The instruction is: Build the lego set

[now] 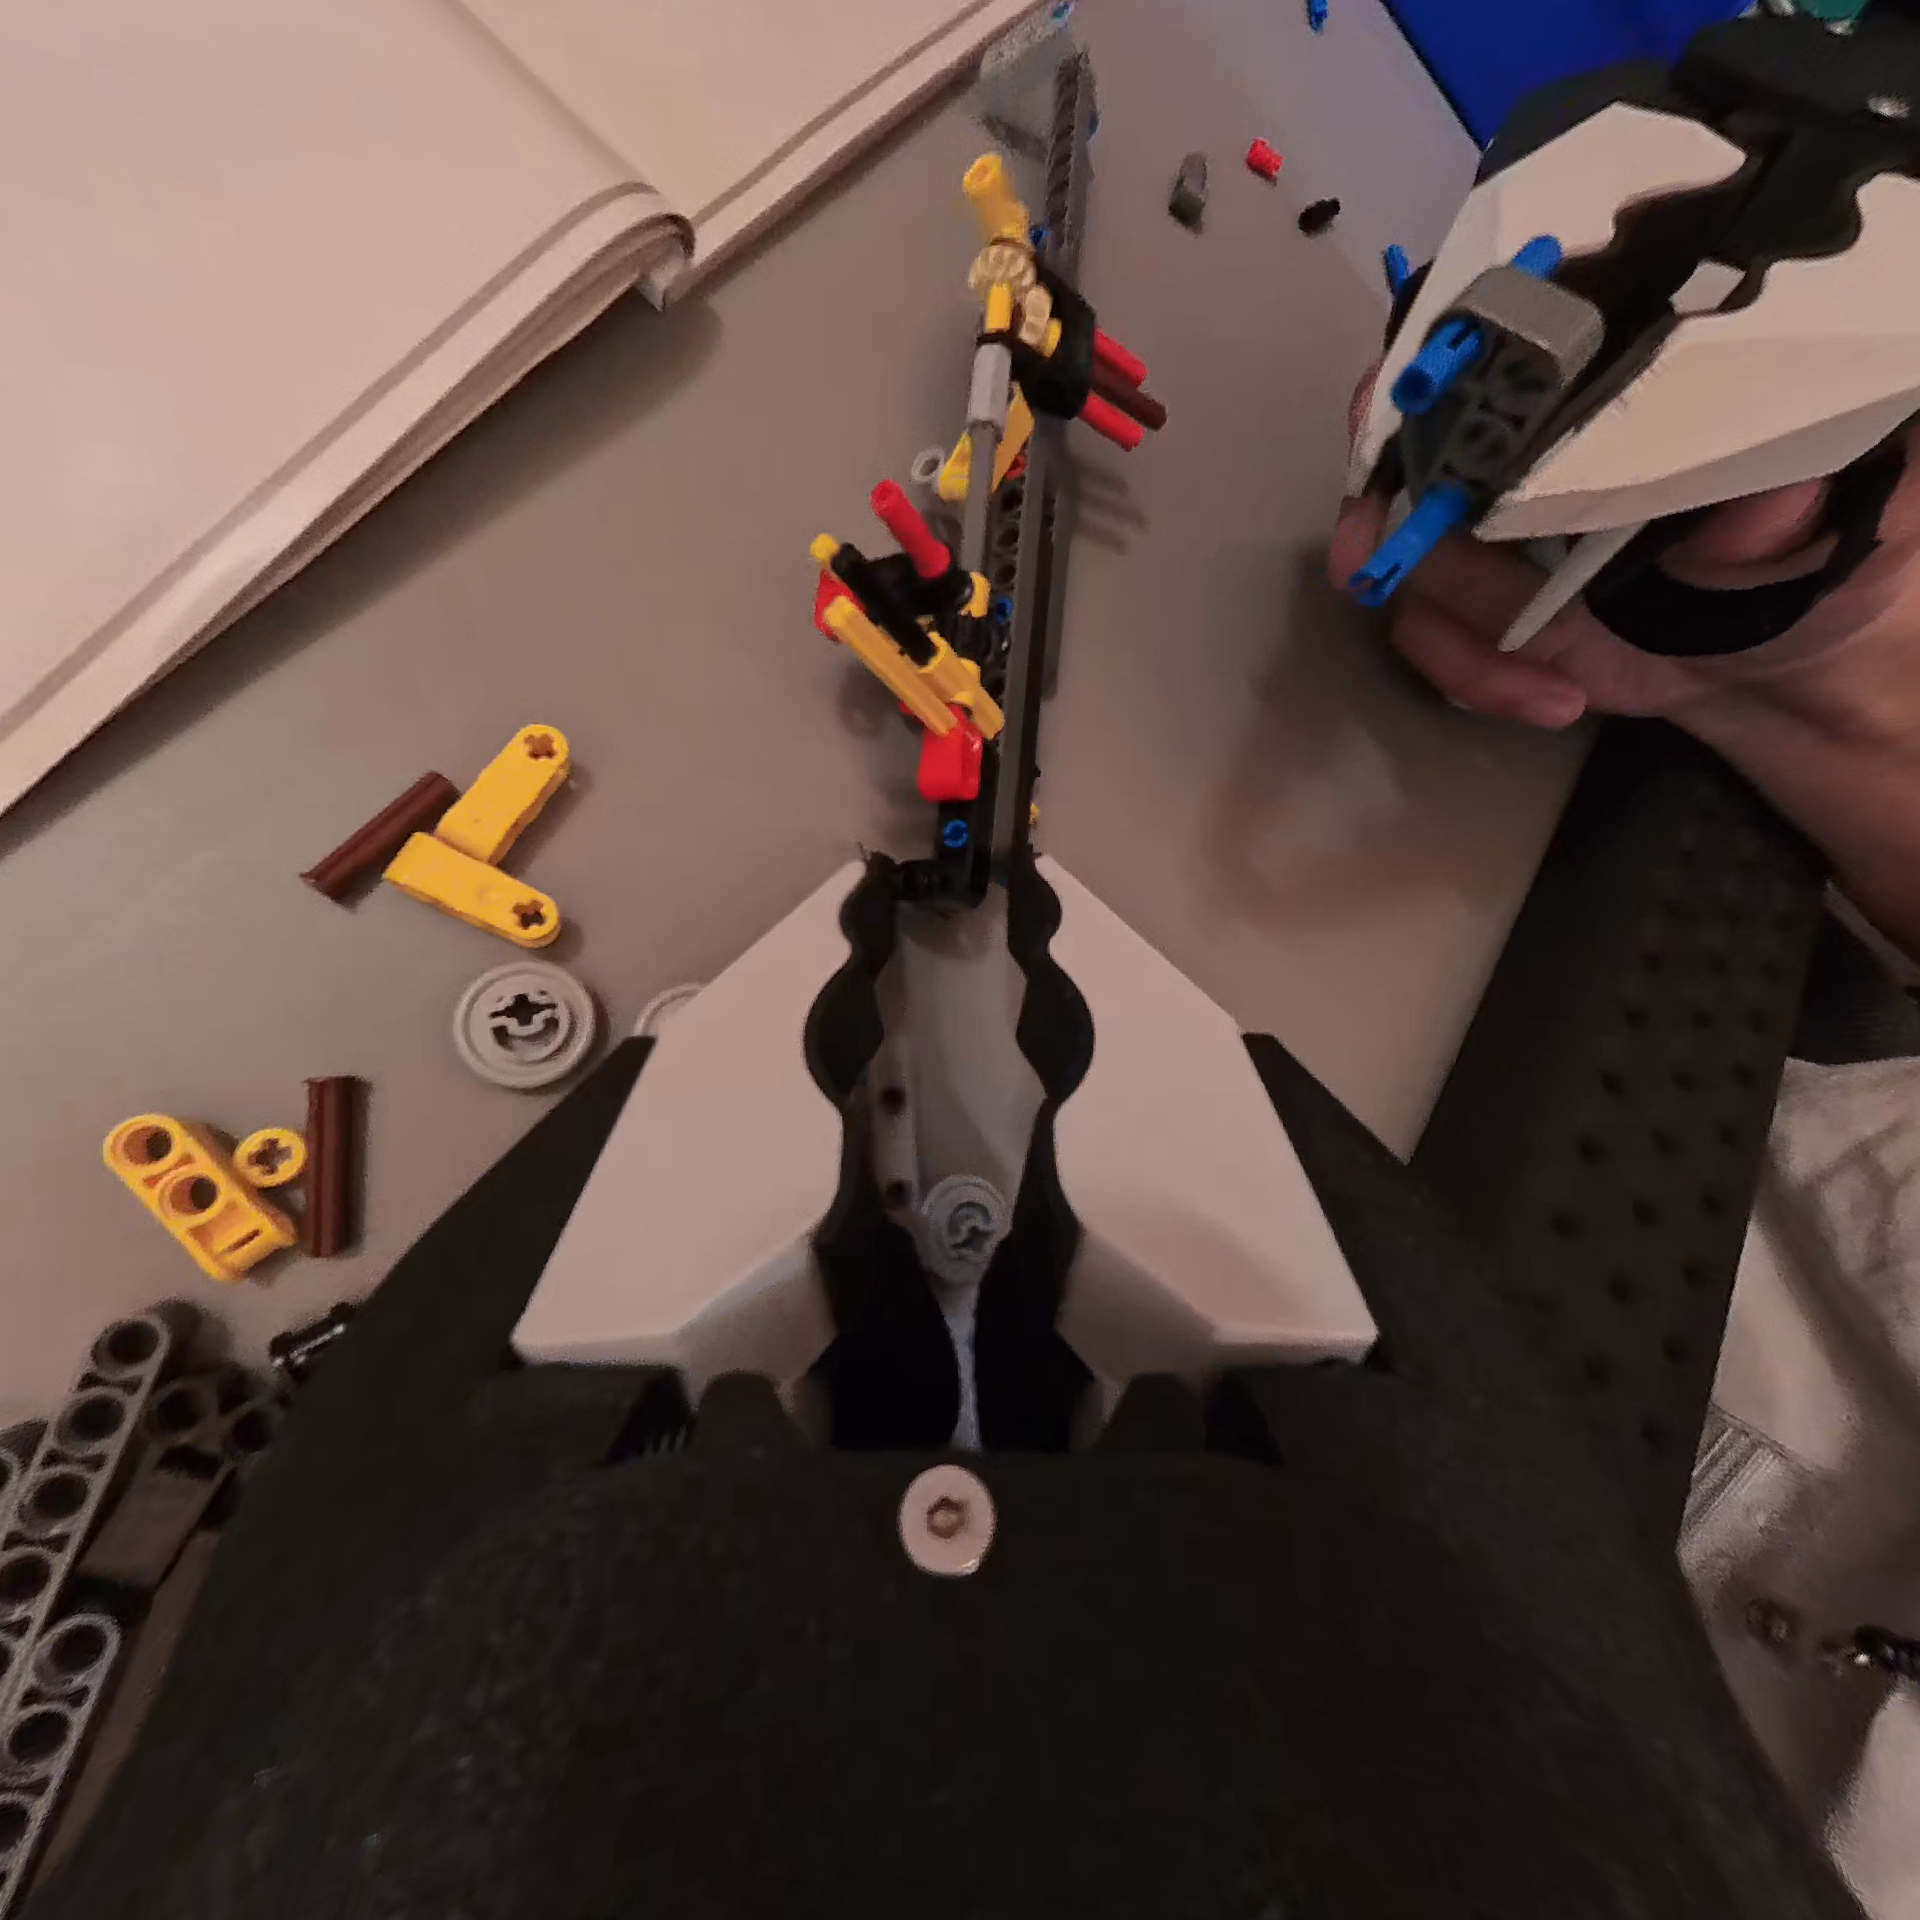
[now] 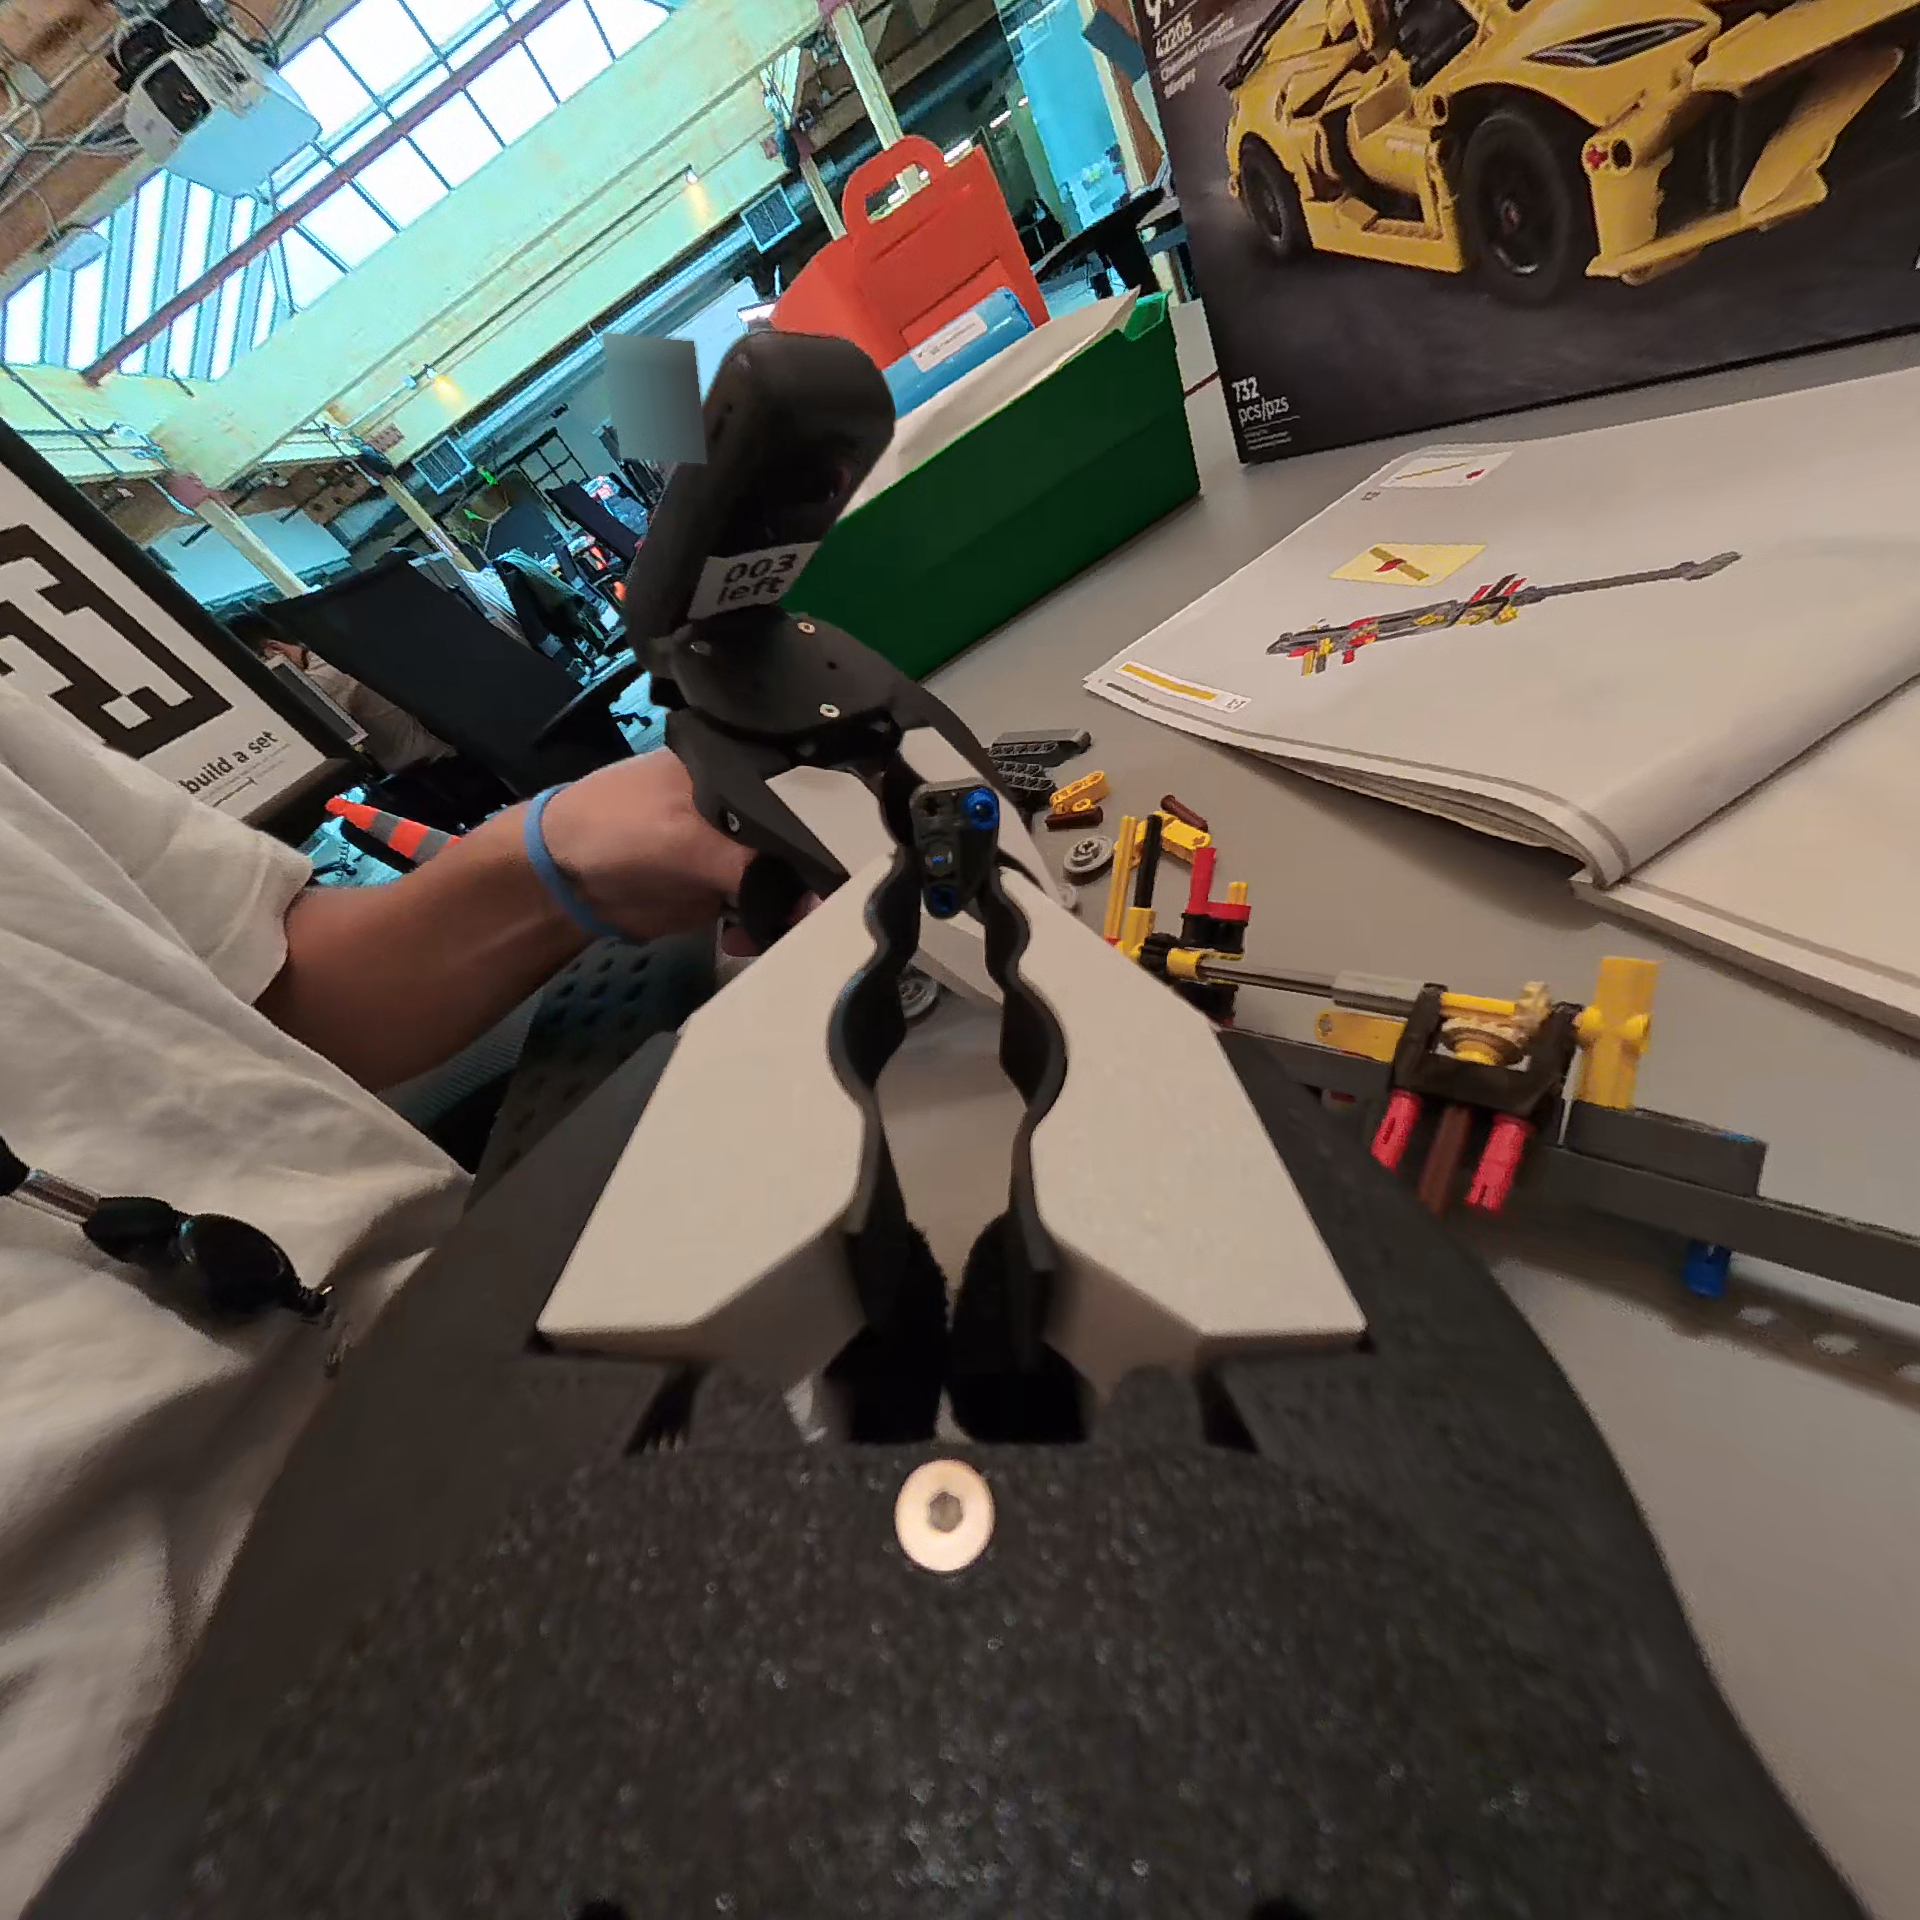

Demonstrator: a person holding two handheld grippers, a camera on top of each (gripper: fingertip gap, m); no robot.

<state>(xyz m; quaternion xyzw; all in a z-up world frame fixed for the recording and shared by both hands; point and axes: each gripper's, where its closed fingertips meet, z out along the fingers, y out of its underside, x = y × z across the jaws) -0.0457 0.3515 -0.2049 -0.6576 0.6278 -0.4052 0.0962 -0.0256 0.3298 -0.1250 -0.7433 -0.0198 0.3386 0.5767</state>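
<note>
— Any room by the table point(image 1: 1195, 644) edge?
— Some bare top right of the long model point(image 1: 997, 582); it points straight away, its near end clamped in the left gripper point(image 1: 951, 883).
— And the right gripper point(image 2: 951, 862)?
— Pinching a small grey piece point(image 2: 948, 847) above the table.

I look across a grey table point(image 2: 1558, 1455) into a tall hall: skylights point(image 2: 343, 156) glow between pale beams point(image 2: 468, 270), dark office chairs point(image 2: 436, 665) stand behind, and what may be ceiling-hung equipment point(image 2: 208, 104) is blurred.
</note>
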